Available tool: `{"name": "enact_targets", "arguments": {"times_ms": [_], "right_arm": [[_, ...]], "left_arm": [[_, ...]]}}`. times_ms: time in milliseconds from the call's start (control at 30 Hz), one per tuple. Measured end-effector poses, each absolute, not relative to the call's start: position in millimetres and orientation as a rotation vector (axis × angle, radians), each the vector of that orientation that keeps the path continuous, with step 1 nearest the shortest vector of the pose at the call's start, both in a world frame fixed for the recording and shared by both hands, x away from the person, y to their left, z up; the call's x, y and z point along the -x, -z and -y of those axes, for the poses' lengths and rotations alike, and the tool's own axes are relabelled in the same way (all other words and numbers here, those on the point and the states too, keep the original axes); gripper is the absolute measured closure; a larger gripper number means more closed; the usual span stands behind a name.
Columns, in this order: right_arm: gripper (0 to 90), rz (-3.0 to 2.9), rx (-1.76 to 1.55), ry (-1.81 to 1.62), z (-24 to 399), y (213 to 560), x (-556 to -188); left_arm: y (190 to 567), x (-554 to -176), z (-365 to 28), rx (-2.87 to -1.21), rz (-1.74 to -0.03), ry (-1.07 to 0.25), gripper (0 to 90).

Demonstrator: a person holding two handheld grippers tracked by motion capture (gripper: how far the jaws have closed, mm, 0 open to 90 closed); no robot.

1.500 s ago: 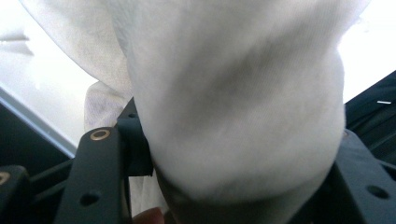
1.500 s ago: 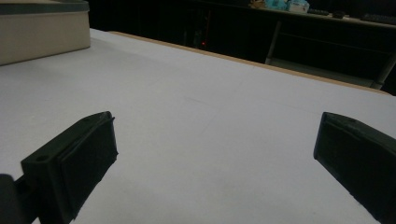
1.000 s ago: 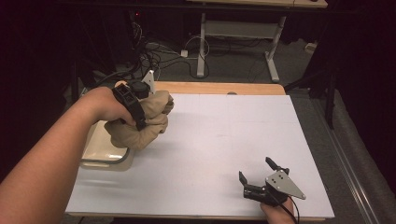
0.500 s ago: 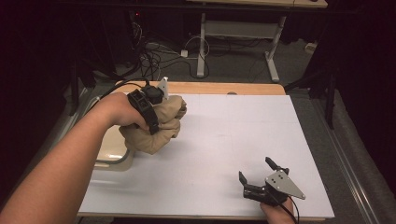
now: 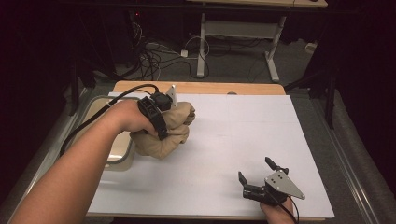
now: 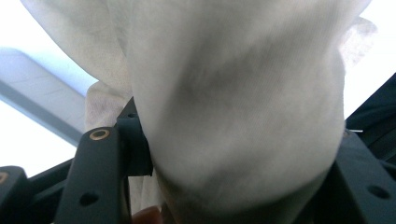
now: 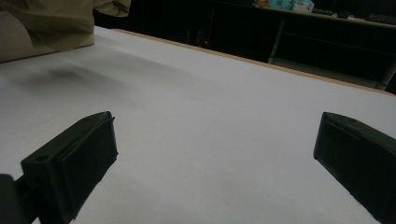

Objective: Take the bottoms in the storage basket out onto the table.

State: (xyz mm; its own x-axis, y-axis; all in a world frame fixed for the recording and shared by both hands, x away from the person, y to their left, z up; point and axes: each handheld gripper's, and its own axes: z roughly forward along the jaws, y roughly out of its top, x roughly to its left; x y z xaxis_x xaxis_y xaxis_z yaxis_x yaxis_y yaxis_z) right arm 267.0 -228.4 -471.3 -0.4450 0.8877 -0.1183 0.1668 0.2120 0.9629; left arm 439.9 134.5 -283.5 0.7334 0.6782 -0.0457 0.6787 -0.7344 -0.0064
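At the table's left edge sits a shallow beige tray (image 5: 116,161), partly covered by the person's forearm. Just right of it, the left gripper (image 5: 173,122) is clamped on a bunched tan cloth (image 5: 163,140), which hides its jaws and hangs over the white table (image 5: 243,135). Bare tabletop stretches rightward to the right gripper (image 5: 256,173), resting near the front edge with jaws wide apart, holding nothing.

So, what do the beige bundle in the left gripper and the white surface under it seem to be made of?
The beige bundle looks like soft woven fabric, matte: the left gripper view shows a fine weave and rounded folds where the left gripper squeezes it. The white surface seems to be a smooth matte sheet, perhaps paper or thin board, laid over a wooden tabletop; the pictures leave this open.
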Motion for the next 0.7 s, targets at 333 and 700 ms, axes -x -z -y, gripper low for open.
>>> {"name": "enact_targets", "arguments": {"times_ms": [333,700], "right_arm": [[0.3,-1.776,-0.984,-1.282,228.1,471.5,-267.2],[0.3,-1.777,-0.982,-1.281,227.8,471.6,-267.2]], "left_arm": [[298.9,-439.8,-122.7,-2.912,-1.082,0.101,41.7],[314.4,-441.1,-114.8,-2.909,-1.044,0.123,41.6]]}}
